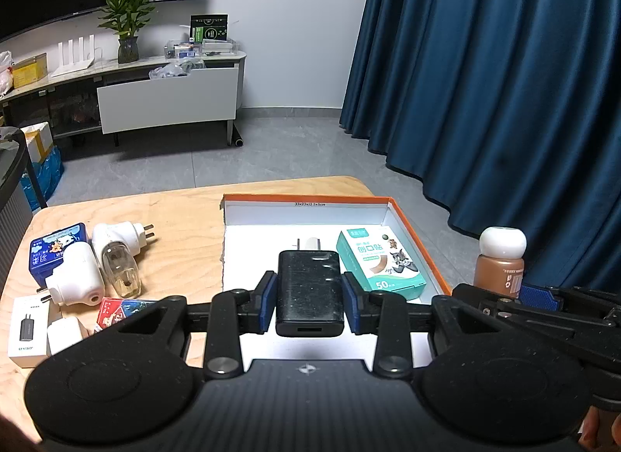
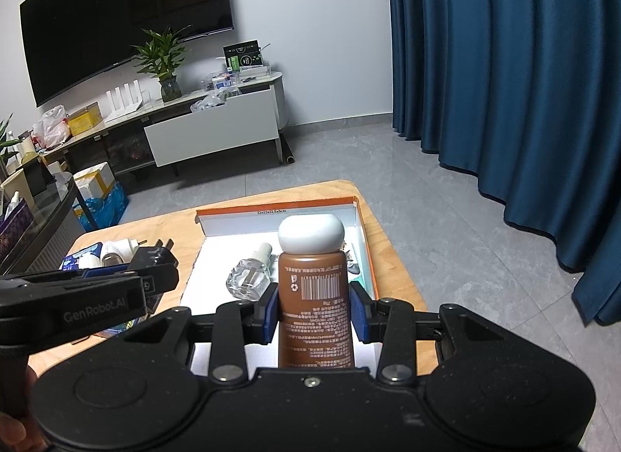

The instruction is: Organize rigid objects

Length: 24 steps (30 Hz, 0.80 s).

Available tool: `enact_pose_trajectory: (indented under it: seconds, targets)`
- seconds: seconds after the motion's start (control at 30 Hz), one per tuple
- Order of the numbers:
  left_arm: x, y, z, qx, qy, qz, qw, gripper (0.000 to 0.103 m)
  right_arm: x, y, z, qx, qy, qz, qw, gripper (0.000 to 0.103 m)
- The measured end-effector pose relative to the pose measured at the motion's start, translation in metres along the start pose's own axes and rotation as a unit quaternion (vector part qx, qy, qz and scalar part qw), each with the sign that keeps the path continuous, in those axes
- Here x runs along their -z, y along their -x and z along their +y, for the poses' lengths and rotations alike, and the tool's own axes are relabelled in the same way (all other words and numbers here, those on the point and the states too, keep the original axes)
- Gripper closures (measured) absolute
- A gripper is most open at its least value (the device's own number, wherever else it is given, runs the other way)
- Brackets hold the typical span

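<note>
We see the left hand-held gripper (image 1: 309,298) clenched on a black charger (image 1: 309,289), a glossy rounded block flecked with dust, prongs pointing away and a port facing the camera, held above the near part of the orange-edged white box (image 1: 310,199). Just beyond and right of that gripper, inside the box, lies a teal plaster carton (image 1: 380,263) with a cartoon cat and a readable "50". The box's far wall bears small print, "33x23x12.5x5cm". The right hand-held gripper (image 2: 315,314) grasps a brown bottle (image 2: 315,304) with a rounded white cap, its barcode and fine white text upside down and too small for us to read; the bottle is held over the box. Left of it in the box lies a clear glass bottle (image 2: 248,277). "GenRobot.AI" is printed on the left gripper's side. Left of the left gripper on the wooden surface (image 1: 186,219) sit white plug-in units (image 1: 77,277) and a blue carton (image 1: 50,246)
</note>
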<state>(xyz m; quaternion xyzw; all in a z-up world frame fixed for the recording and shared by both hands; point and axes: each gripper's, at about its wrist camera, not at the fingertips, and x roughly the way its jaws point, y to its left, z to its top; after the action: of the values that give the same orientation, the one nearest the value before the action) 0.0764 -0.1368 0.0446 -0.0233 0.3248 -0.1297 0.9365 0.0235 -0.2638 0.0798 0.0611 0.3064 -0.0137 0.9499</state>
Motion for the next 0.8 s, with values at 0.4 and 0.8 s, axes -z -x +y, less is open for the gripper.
enact_pose_trajectory:
  seconds: [0.4,0.8]
  targets:
    - [0.0014,-0.0006,-0.0008,0.000,0.001,0.002,1.0000,0.067,0.0050,0.0031,-0.0001,-0.002,0.000,0.005,1.000,0.057]
    - [0.0042,-0.0016,0.0005,-0.001,0.005,0.006,1.0000,0.067,0.0021,-0.0010,0.0038,-0.002,0.002,0.012,1.000,0.057]
